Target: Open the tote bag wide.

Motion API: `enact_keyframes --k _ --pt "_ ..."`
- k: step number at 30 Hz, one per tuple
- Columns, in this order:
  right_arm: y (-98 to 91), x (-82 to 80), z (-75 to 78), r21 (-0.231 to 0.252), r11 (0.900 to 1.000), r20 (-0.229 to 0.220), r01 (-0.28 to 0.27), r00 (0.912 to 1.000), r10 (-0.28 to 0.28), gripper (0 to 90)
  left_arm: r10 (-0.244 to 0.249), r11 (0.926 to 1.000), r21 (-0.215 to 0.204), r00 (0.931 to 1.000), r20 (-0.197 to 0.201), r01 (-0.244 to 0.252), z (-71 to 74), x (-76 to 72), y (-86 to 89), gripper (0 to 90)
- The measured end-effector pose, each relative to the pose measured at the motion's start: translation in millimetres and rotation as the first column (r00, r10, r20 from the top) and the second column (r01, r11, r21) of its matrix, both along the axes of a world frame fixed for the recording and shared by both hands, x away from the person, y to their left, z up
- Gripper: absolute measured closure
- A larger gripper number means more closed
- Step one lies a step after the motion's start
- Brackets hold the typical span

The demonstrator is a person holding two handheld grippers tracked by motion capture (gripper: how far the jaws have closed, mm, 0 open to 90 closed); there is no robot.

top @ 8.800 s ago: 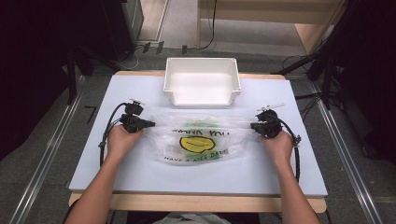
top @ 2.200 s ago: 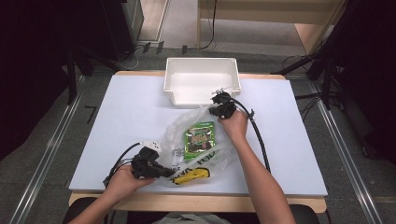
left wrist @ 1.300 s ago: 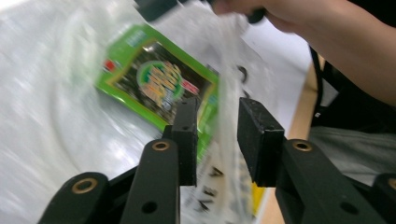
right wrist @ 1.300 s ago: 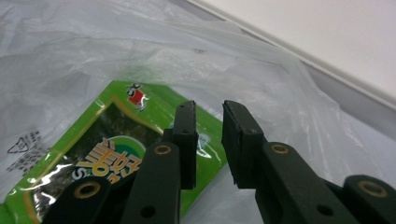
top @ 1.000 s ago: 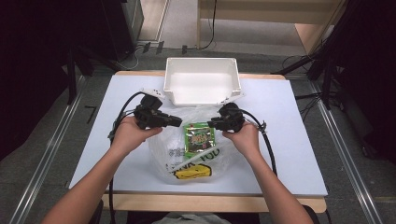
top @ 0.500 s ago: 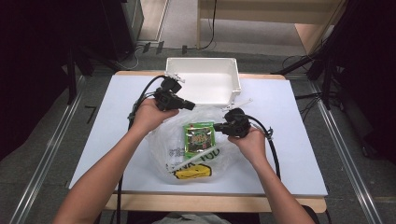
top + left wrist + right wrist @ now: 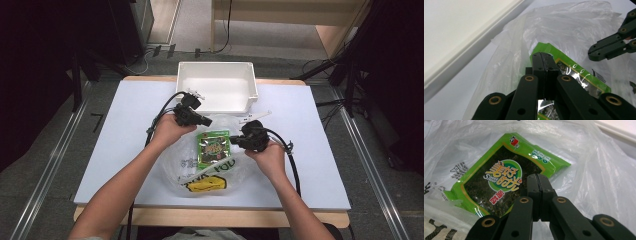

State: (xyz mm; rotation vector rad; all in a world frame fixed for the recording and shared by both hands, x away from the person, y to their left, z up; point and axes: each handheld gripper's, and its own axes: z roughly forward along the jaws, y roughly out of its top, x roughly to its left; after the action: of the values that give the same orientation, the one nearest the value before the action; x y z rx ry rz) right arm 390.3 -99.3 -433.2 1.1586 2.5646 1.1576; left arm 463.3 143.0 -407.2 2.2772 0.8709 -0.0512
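Clear plastic, printed with yellow and black lettering, makes up the bag point(image 7: 210, 165) lying crumpled on the white tabletop point(image 7: 115, 130) in front of a white tub point(image 7: 216, 92).

Left side: the left hand-held gripper point(image 7: 204, 121) sits at the bag's upper left edge, near the tub's front wall. Its own view shows the jaws clenched tight together over the film, just above the corner of a green snack packet point(image 7: 576, 72). Whether a fold of film is pinched between the tips cannot be told; the packet itself appears to lie under the plastic, not in the jaws.

Centre: the packet point(image 7: 214, 148) lies flat inside the bag, label up, between the two tools.

Right side: the right hand-held gripper point(image 7: 235, 140) points at the packet's right edge. Its jaws are likewise clenched, tips resting over the film beside the packet point(image 7: 499, 180); a grip on the plastic is likely but not confirmed.

Risks, as judged:
- If either tool has caught only a thin fold, the film may slip free when pulled, and the bag mouth would fall shut.
- Uneven pulling could stretch or tear the plastic.
- Lifting the bag may let the packet slide deeper toward the closed end.
- The left cable point(image 7: 162, 107) trails near the tub and could snag.
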Motion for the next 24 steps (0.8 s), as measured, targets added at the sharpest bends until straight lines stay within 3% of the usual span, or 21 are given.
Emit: enact_keyframes --k 3,7,11,17,24 --pt "0.4 -1.7 -2.6 -0.003 1.0 -0.002 0.001 1.0 -0.001 90.0 0.004 1.0 -0.002 0.9999 -0.01 -0.004 -10.3 2.2 0.9 90.0" --pt "-0.5 -3.8 -4.1 -0.005 1.0 -0.005 0.003 1.0 -0.003 90.0 0.006 0.9996 0.026 1.0 0.002 -0.006 -20.1 5.4 1.8 90.0" --pt "-1.0 -6.1 -7.4 -0.015 0.9999 -0.016 0.0 0.9999 0.0 90.0 0.028 0.9992 0.029 0.9995 0.017 -0.028 -25.5 10.3 4.0 90.0" --pt "-1.8 -12.0 -13.3 -0.024 0.9997 -0.029 -0.006 0.9996 0.005 90.0 0.063 0.9969 0.047 0.998 0.003 -0.063 -40.0 21.0 10.4 90.0" --pt "-6.5 -25.0 -18.8 -0.033 0.9994 -0.044 -0.003 0.999 0.002 90.0 0.064 0.9962 0.059 0.9979 0.006 -0.064 -45.8 22.7 9.2 90.0"
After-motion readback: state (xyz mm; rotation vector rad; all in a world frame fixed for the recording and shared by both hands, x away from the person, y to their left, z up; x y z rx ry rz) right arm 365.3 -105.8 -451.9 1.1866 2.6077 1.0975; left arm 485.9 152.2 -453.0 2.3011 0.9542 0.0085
